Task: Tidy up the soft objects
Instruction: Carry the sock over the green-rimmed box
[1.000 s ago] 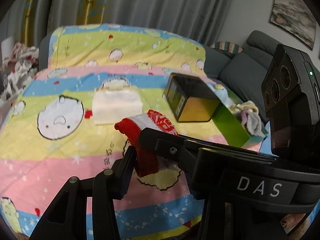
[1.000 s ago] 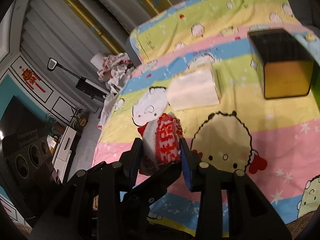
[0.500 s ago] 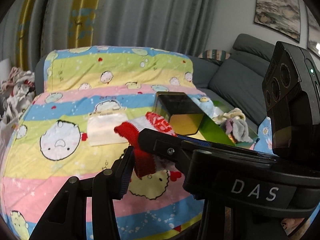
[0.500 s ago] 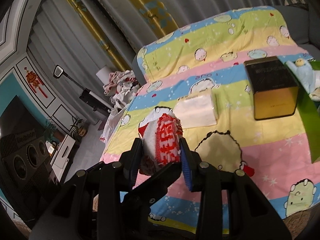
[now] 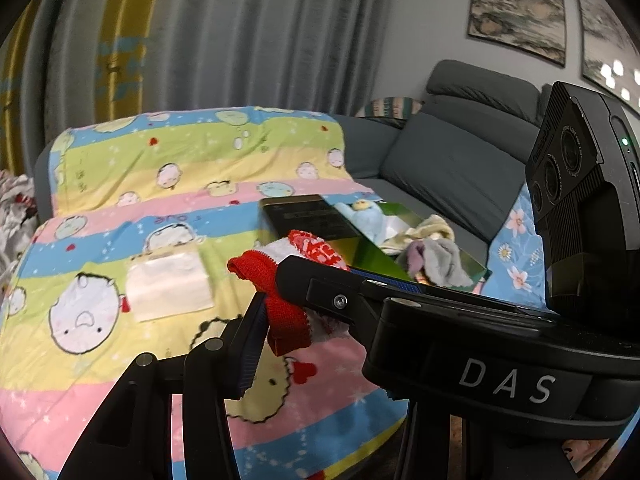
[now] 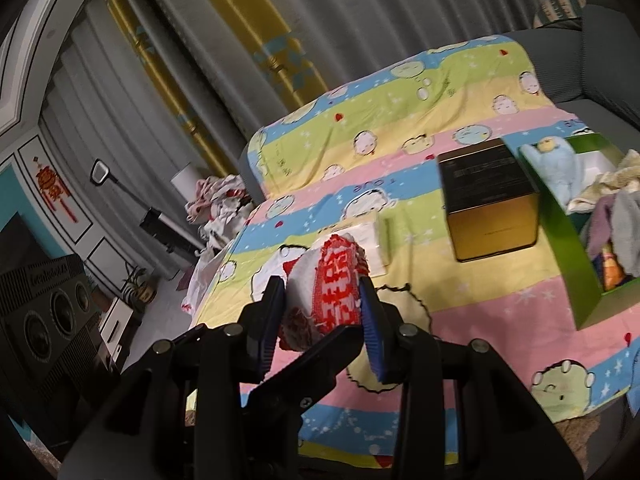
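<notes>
both jaws pinch one red-and-white sock (image 6: 334,284) above striped blanket (image 6: 500,320).

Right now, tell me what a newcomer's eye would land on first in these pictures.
First the red and white sock, bundled and pinched in the right claw, its red cuff also caught in the left claw. Beneath lies the bright cartoon-striped blanket. To the right stand a gold box and a green box of soft cloths.

Sock (image 6: 334,280) btwn the fingers: white w/ red knit pattern, red cuff. Blanket (image 6: 400,128) beyond: pastel stripes, cartoon faces. Box (image 6: 492,216) ahead-right: gold, dark top. Bin (image 6: 568,256) far right: green.
</notes>
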`<action>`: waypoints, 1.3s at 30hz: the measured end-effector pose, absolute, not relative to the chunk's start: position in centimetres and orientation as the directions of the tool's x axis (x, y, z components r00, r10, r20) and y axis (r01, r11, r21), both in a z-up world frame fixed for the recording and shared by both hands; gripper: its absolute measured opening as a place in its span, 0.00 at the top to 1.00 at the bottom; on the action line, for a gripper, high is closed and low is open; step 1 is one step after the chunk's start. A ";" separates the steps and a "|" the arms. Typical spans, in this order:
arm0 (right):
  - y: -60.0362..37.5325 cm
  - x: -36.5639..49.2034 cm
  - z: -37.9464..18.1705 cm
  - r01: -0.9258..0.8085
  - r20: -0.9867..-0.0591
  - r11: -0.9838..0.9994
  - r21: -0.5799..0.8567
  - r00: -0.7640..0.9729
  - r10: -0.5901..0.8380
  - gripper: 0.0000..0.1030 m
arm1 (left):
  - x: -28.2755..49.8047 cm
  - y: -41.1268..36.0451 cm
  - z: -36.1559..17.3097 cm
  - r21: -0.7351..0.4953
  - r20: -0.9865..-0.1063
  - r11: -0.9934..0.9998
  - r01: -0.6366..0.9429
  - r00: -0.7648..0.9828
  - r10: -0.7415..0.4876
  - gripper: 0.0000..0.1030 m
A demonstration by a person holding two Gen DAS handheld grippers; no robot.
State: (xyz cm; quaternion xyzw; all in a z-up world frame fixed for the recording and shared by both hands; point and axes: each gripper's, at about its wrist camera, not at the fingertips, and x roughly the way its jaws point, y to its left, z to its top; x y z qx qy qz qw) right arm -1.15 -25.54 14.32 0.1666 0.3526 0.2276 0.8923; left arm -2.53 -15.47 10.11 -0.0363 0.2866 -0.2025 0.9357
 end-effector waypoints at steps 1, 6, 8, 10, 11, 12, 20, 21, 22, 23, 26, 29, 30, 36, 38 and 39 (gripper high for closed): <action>-25.9 -1.2 14.4 -0.281 -0.552 0.843 0.459 0.653 0.518 0.63 | -2.5 -15.9 10.1 -0.182 -0.521 0.912 0.367 0.750 -0.406 0.54; -27.9 -1.6 14.5 -0.241 -0.545 0.857 0.456 0.686 0.483 0.63 | -2.2 -17.7 10.2 -0.175 -0.517 0.895 0.411 0.735 -0.439 0.54; -28.4 -1.6 14.5 -0.226 -0.544 0.862 0.453 0.696 0.469 0.63 | -2.0 -18.3 10.1 -0.178 -0.512 0.886 0.428 0.728 -0.455 0.54; -28.9 -1.7 14.6 -0.215 -0.542 0.869 0.446 0.707 0.454 0.63 | -1.9 -18.8 10.1 -0.183 -0.505 0.876 0.446 0.722 -0.473 0.54; -29.1 -1.7 14.7 -0.208 -0.542 0.873 0.442 0.713 0.444 0.63 | -1.8 -19.1 10.1 -0.183 -0.503 0.872 0.455 0.718 -0.481 0.54; -29.4 -1.8 14.7 -0.198 -0.542 0.877 0.438 0.720 0.434 0.63 | -1.7 -19.4 10.0 -0.184 -0.501 0.866 0.465 0.713 -0.490 0.54; -31.4 -2.1 15.0 -0.140 -0.539 0.897 0.420 0.757 0.370 0.63 | -0.9 -21.6 9.9 -0.188 -0.487 0.833 0.520 0.687 -0.539 0.54; -31.8 -2.1 15.0 -0.129 -0.539 0.900 0.416 0.763 0.358 0.63 | -0.8 -21.9 9.8 -0.192 -0.485 0.829 0.526 0.683 -0.546 0.54; -32.0 -2.1 15.0 -0.121 -0.540 0.902 0.414 0.766 0.350 0.63 | -0.7 -22.2 9.7 -0.197 -0.483 0.822 0.534 0.677 -0.555 0.54; -32.3 -2.1 15.0 -0.110 -0.541 0.905 0.411 0.770 0.339 0.63 | -0.6 -22.5 9.6 -0.201 -0.482 0.817 0.541 0.671 -0.563 0.54; -33.4 -2.1 14.9 -0.083 -0.542 0.908 0.412 0.779 0.317 0.63 | -0.4 -23.5 9.5 -0.202 -0.485 0.804 0.559 0.656 -0.578 0.54; -34.3 -2.2 14.8 -0.061 -0.541 0.907 0.416 0.785 0.301 0.63 | -0.1 -24.6 9.4 -0.202 -0.489 0.793 0.575 0.642 -0.590 0.54; -34.7 -2.1 14.8 -0.053 -0.542 0.908 0.416 0.787 0.295 0.63 | 0.0 -25.0 9.4 -0.203 -0.490 0.788 0.582 0.637 -0.596 0.54; -36.6 -2.2 14.9 -0.010 -0.540 0.907 0.421 0.801 0.259 0.63 | 0.6 -26.9 9.3 -0.201 -0.494 0.763 0.615 0.609 -0.621 0.54; -37.3 -2.1 14.9 0.007 -0.539 0.906 0.422 0.806 0.245 0.63 | 0.8 -27.7 9.3 -0.203 -0.494 0.753 0.626 0.598 -0.631 0.54; -37.6 -2.0 14.9 0.013 -0.540 0.906 0.423 0.807 0.240 0.63 | 0.9 -27.9 9.3 -0.205 -0.494 0.749 0.630 0.594 -0.635 0.54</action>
